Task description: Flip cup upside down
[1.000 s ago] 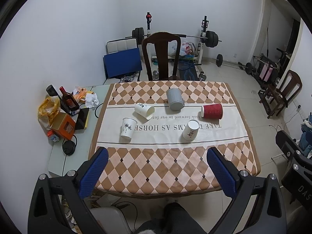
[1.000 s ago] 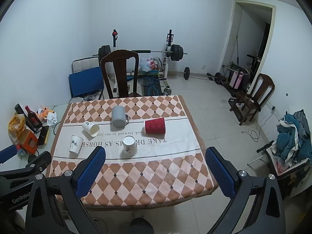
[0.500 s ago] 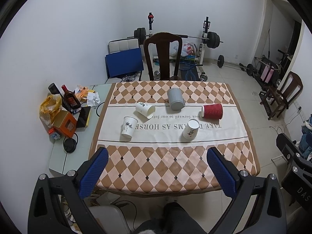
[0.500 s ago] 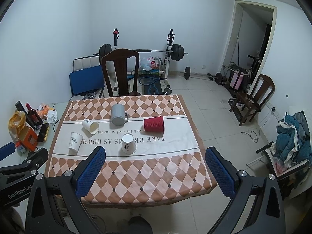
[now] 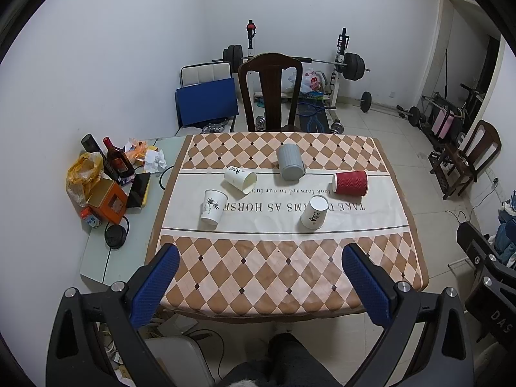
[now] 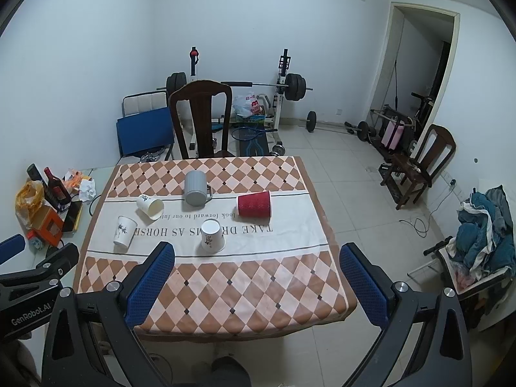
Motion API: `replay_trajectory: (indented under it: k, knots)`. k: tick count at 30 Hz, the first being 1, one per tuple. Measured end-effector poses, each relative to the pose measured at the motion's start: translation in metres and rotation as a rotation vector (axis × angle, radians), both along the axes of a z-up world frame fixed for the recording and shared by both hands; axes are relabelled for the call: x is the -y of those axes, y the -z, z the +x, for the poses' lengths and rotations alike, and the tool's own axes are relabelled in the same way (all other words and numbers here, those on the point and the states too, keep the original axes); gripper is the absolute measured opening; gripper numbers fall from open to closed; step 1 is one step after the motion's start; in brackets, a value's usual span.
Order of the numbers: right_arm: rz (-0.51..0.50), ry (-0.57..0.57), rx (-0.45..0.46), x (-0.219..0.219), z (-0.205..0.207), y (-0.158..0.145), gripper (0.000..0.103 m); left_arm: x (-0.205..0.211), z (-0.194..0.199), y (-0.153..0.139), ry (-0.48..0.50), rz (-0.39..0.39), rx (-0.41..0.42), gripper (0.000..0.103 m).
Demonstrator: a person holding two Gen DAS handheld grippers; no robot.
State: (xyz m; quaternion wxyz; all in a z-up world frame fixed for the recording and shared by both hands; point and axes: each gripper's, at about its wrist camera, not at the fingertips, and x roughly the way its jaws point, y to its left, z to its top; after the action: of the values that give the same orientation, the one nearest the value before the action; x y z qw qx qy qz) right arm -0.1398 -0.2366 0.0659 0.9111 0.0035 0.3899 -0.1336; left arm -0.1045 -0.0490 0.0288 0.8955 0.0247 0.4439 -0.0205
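Left wrist view: desk (image 5: 283,277) sits slightly lower in frame than a second ago, cups unmoved | broad bare checkered strip along near edge | five cups: three white, one grey mug (image 5: 291,162), one red cup (image 5: 350,183) on its side mid-desk | left claw (image 5: 262,279) and right claw (image 6: 258,279) both wide open, empty.

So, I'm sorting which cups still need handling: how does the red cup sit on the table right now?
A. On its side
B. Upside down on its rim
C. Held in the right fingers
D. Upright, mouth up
A: the red cup lies on its side on the tablecloth, apart from both open grippers.
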Motion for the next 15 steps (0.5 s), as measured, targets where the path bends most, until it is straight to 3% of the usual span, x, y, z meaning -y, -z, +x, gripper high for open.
replay_trajectory:
  k: [15]
  knots:
    - [-0.002, -0.005, -0.001, 0.0014, -0.0021, -0.0008, 0.103, 0.0000, -0.0025, 0.0002, -0.003, -0.001, 0.001, 0.103]
